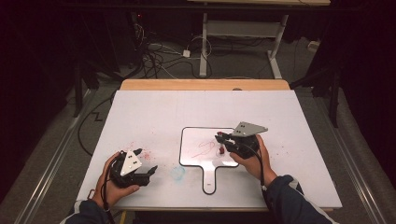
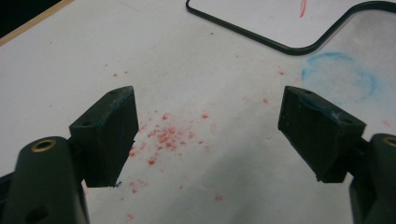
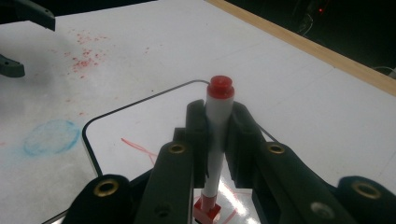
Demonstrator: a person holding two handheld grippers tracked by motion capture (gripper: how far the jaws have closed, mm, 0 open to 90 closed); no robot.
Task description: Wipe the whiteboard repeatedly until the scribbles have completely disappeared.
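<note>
Red scribbles already mark the whiteboard [image 1: 196,140] while the right tongs [image 3: 219,135] clamp the red marker [image 3: 218,116]; left tongs [image 2: 208,135] gape empty.

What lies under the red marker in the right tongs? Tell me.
Under the red marker, clamped upright in the right tongs, lies the small whiteboard with red scribbles. Its tip points down at the board; the tongs hide whether it touches.

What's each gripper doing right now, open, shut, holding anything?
Left gripper: open, nothing between its jaws, over red specks on the table.
Right gripper: shut on the red marker, held upright over the small whiteboard.
</note>
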